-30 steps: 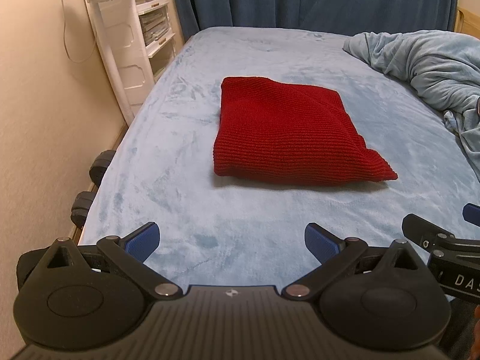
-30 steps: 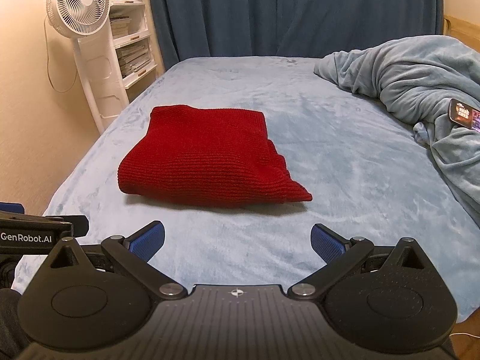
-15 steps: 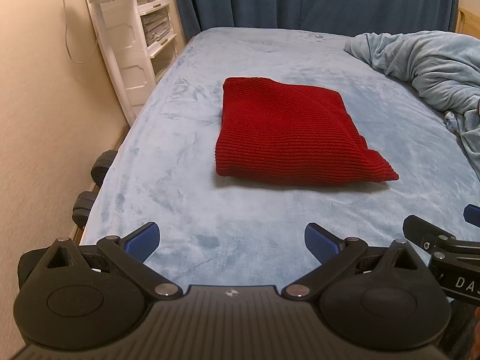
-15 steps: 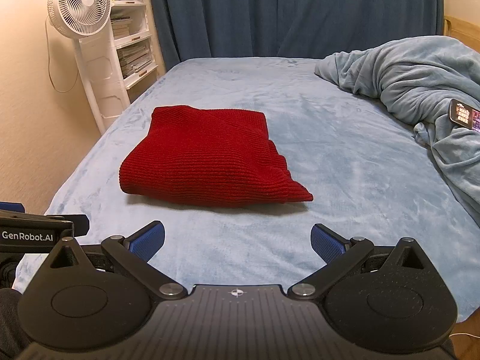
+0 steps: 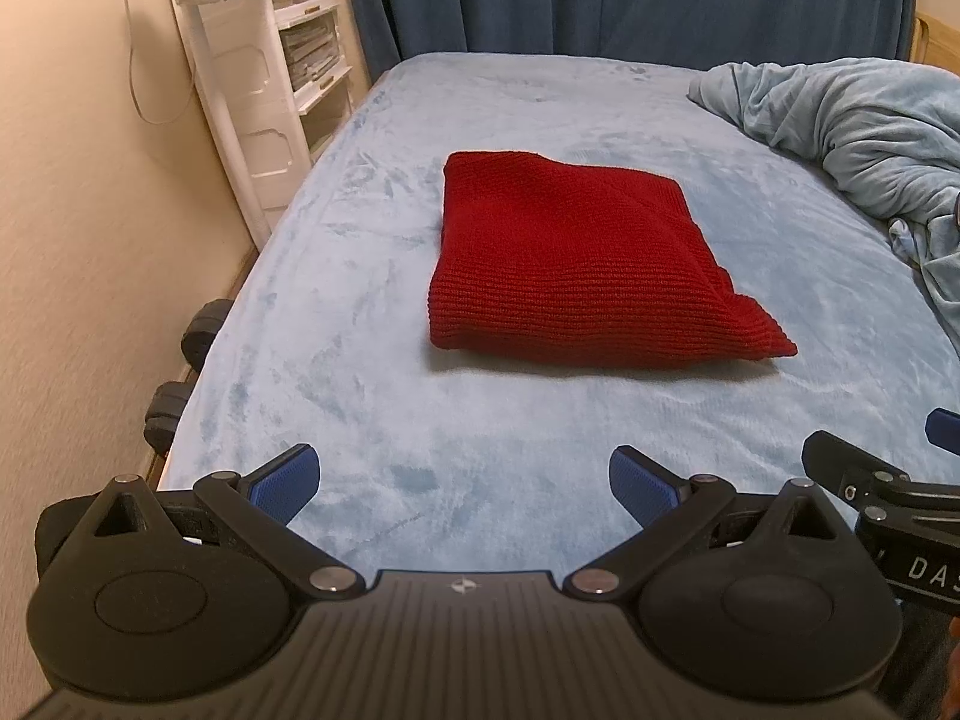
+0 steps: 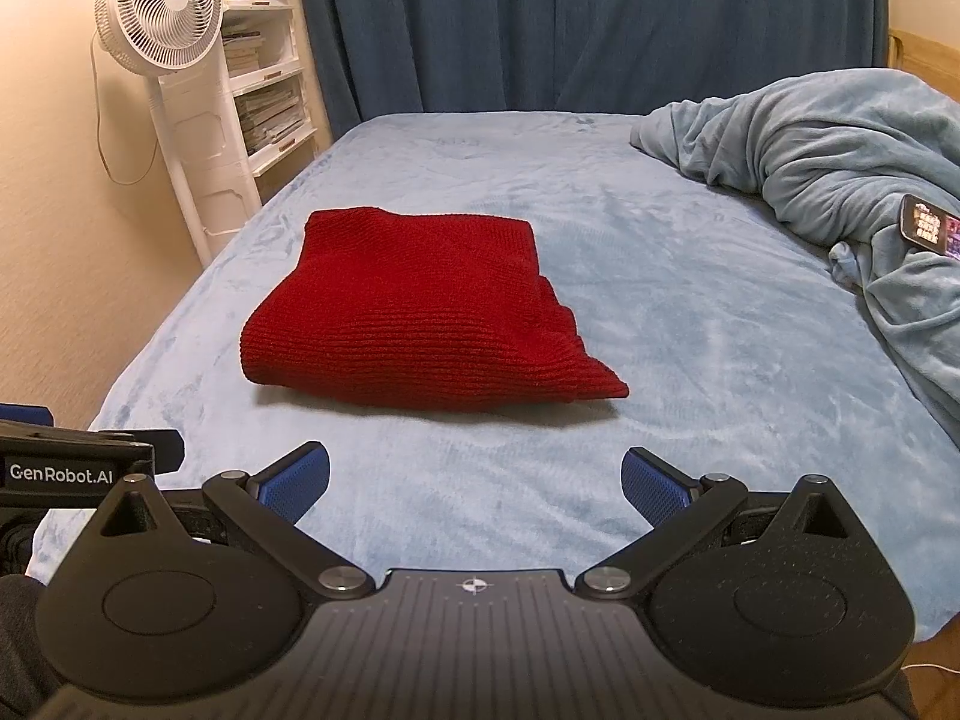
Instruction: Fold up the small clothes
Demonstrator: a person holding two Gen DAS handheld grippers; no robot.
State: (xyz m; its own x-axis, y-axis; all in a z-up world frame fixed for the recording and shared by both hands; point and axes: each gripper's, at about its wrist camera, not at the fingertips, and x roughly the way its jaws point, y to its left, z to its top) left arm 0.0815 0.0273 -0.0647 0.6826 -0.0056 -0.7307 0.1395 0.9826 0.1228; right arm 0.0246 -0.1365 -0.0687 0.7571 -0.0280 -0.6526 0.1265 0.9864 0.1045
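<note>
A white fan [image 6: 159, 15] and shelves [image 6: 264, 90] stand at the far left beside the bed [image 6: 690, 324], with a dark curtain [image 6: 570, 24] behind. A bunched blanket [image 6: 840, 138] lies on the right, and what looks like a phone [image 6: 930, 227] rests on it. The folded red sweater [image 5: 576, 264] lies flat mid-bed, with nothing between it and the grippers. The left gripper [image 5: 463, 477] and right gripper [image 6: 475, 480] hover near the bed's near edge, well short of the sweater, fingers spread wide and empty.
</note>
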